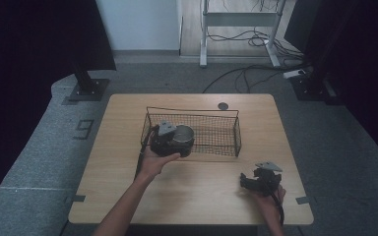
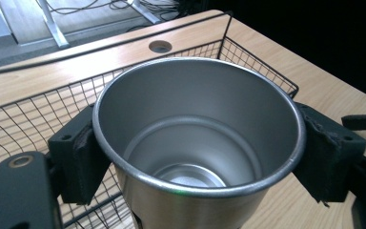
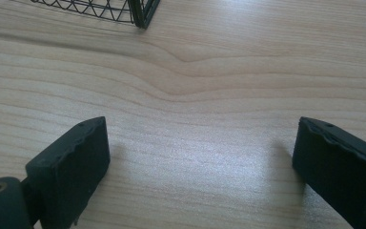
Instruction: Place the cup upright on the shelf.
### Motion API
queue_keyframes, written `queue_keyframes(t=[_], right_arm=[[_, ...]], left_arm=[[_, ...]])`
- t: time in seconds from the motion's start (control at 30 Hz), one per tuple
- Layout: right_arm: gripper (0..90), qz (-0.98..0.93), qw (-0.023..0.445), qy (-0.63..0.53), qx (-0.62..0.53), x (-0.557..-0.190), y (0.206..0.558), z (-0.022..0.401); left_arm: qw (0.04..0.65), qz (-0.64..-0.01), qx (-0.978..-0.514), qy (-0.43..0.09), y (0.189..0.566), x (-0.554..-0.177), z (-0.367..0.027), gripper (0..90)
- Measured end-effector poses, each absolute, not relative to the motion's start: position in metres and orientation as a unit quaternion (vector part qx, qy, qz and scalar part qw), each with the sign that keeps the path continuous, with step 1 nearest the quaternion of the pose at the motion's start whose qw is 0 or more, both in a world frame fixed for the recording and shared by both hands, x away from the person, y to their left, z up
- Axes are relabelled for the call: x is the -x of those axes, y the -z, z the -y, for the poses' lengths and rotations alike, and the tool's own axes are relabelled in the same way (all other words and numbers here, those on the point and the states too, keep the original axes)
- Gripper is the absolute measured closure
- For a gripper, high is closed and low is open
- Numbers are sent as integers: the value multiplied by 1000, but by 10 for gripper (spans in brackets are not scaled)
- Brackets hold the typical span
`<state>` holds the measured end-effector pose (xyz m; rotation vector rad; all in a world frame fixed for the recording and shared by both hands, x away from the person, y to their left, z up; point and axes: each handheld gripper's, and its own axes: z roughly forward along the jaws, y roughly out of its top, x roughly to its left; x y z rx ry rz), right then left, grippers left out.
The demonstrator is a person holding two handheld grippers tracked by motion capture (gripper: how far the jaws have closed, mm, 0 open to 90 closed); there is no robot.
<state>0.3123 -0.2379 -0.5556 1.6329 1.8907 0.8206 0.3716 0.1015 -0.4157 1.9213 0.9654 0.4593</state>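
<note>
A steel cup (image 1: 183, 134) stands upright and empty at the left end of a black wire basket (image 1: 216, 129). My left gripper (image 1: 181, 142) is shut on the cup, one pad on each side just under the rim. In the left gripper view the cup (image 2: 195, 109) sits between the pads (image 2: 83, 157), with the basket mesh (image 2: 24, 119) behind and below it. The cup's base is hidden, so I cannot tell whether it touches the basket floor. My right gripper (image 1: 250, 181) rests low over the table's front right, open with nothing between its jaws (image 3: 200, 157).
The wooden table (image 1: 128, 196) has a round cable hole (image 1: 222, 105) behind the basket. A basket corner (image 3: 138, 12) lies ahead of the right gripper. Beyond the table are a desk frame (image 1: 204, 34), floor cables and black stands.
</note>
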Motion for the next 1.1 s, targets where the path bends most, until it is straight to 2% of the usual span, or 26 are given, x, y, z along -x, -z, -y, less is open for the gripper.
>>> queue_keyframes(t=[1.1], right_arm=[[51, -696, 254, -302, -600, -312, 556, 238]], left_arm=[[458, -406, -771, -177, 407, -400, -98, 168]])
